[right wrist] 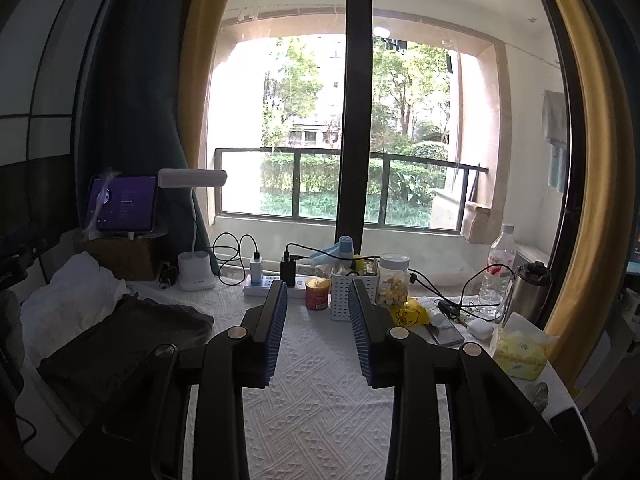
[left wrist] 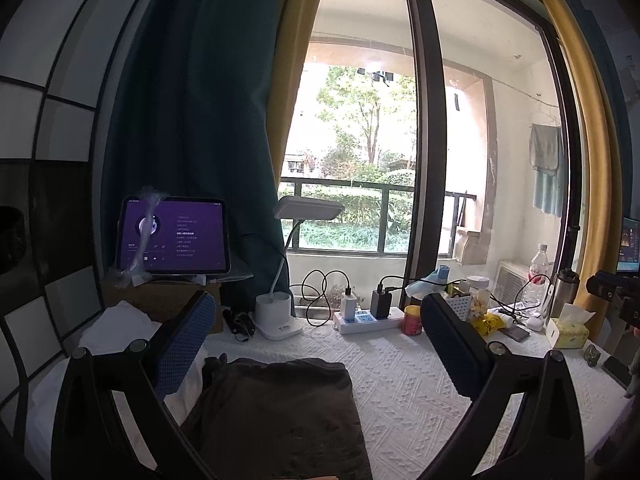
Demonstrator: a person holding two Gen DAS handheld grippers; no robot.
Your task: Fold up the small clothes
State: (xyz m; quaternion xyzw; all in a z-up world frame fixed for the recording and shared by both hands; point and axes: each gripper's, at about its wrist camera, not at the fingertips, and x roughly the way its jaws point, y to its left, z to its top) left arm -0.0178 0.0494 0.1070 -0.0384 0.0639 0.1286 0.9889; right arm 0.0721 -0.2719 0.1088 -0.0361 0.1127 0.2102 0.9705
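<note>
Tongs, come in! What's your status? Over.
Left tongs open, empty. Right tongs open, empty. Dark garment untouched on tablecloth. Path clear.

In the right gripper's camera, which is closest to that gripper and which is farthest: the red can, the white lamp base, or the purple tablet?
From the right gripper, nearest first:
1. Red can, just ahead, by its left finger.
2. White lamp base, further back on the left.
3. Purple tablet, far left, propped on a box.

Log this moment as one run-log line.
left gripper: open, empty | right gripper: open, empty | folded dark grey garment: on white textured tablecloth, untouched
</note>
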